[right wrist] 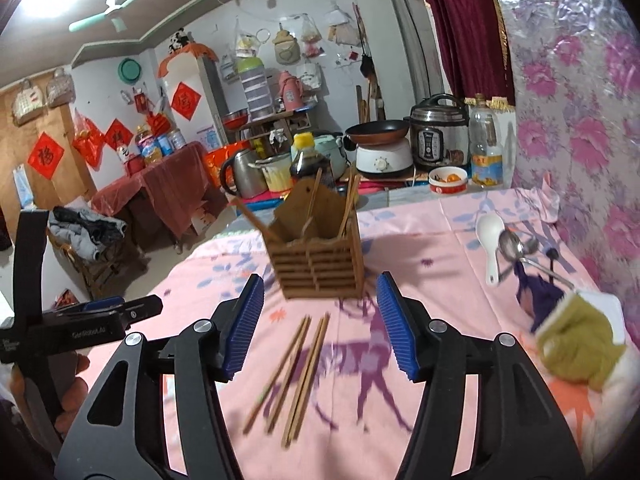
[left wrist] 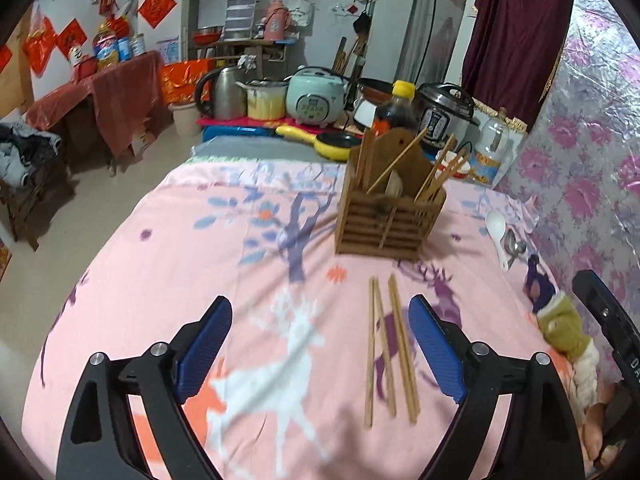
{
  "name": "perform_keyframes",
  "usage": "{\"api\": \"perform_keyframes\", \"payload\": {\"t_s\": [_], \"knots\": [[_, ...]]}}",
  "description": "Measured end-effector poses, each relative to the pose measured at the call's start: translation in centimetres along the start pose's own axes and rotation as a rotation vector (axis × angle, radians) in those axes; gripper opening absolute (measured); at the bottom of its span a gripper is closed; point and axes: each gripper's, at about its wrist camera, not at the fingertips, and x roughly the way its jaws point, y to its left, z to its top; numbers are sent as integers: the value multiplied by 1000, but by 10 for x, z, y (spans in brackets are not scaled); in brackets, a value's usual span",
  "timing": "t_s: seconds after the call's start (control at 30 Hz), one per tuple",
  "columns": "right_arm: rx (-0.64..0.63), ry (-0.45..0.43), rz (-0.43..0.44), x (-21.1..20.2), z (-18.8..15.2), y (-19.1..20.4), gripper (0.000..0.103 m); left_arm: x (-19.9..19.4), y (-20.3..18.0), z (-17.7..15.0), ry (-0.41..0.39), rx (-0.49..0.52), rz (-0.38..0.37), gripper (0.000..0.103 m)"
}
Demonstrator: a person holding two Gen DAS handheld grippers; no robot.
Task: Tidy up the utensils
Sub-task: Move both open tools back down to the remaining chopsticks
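The loose chopsticks (right wrist: 294, 376) are seen lying flat on the pink cloth (left wrist: 160, 280), just in front of the wooden holder (right wrist: 318, 258), in two rough pairs that run nearly side by side and fan apart slightly at their near ends. The holder is taken as the landmark: more chopsticks are already stood upright in it, while a white spoon (right wrist: 491, 246) and metal spoons (right wrist: 516, 246) are left to its right, near the flowered wall. The step in hand is judged to be a pickup of one pair; it would be done well if the pads were brought down across the sticks near their middle, so that both are pinched together and kept from rolling or crossing. The right gripper (right wrist: 320, 326) is held half open above the sticks, nothing gripped. The left gripper (left wrist: 320, 356) is spread wide and empty, the sticks lying toward its right finger.
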Motion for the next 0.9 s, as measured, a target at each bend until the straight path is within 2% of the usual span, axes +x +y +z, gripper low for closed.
{"api": "perform_keyframes", "payload": {"t_s": [0.2,0.4,0.63,0.77,0.83,0.9], "knots": [[9,17,3,-13,-25,-5,63,-4,15,-27,12,-33,9,91],[41,75,-7,11,-40,-17,64,30,18,-41,65,-42,50,91],[92,202,-47,58,-80,-38,66,78,16,-68,164,-55,40,91],[80,363,-48,83,-105,-42,66,103,12,-91,221,-27,62,91],[74,402,-44,89,-111,-41,66,114,11,-98,276,3,103,91],[36,407,-56,90,-115,-35,66,114,13,-98,271,-6,92,93]]}}
